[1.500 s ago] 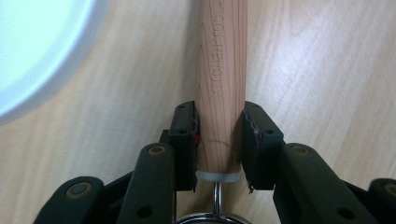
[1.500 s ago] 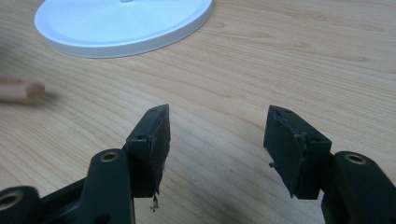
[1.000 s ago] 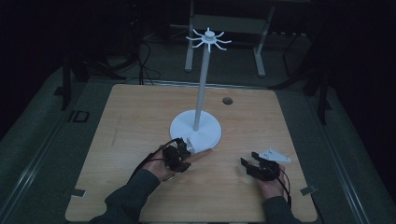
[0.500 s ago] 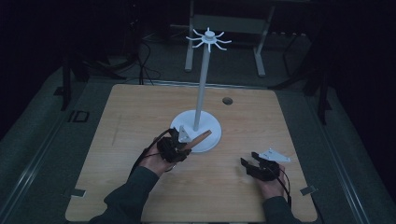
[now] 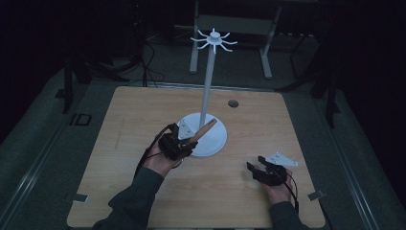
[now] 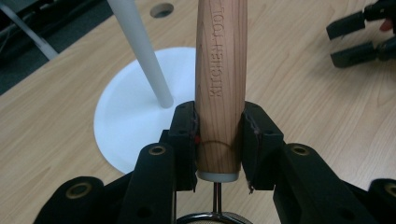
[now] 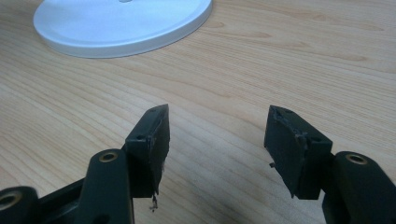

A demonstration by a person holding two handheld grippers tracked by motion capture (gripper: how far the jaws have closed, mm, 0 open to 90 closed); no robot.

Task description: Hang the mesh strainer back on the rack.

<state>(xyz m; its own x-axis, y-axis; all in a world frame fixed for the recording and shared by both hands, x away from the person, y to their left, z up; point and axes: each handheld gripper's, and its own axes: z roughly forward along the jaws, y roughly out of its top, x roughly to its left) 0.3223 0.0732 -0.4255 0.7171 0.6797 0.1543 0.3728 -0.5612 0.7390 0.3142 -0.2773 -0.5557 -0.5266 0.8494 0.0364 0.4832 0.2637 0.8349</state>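
A white stand point(image 5: 207, 91) with a round base point(image 5: 210, 143) and hooked arms at its top point(image 5: 214, 40) rises from the middle of the wooden table point(image 5: 124, 124). My left gripper point(image 5: 184, 143) is shut on a wooden utensil handle point(image 5: 203, 130) that points up and right over the base. In the left gripper view the handle point(image 6: 220, 79), engraved "KITCHEN TOOL", sits clamped between the jaws, a metal ring below it, with the stand's pole point(image 6: 142, 51) to its left. My right gripper point(image 5: 256, 170) rests low at the table's front right, open and empty point(image 7: 215, 133).
A small round hole point(image 5: 233, 103) lies in the table behind the stand. A metal frame point(image 5: 230, 28) stands on the floor beyond the far edge. The right gripper point(image 6: 359, 37) appears at the top right of the left gripper view.
My left gripper has lifted the wooden handle off the table and tilted it up toward the stand's base. The right gripper has stayed put.
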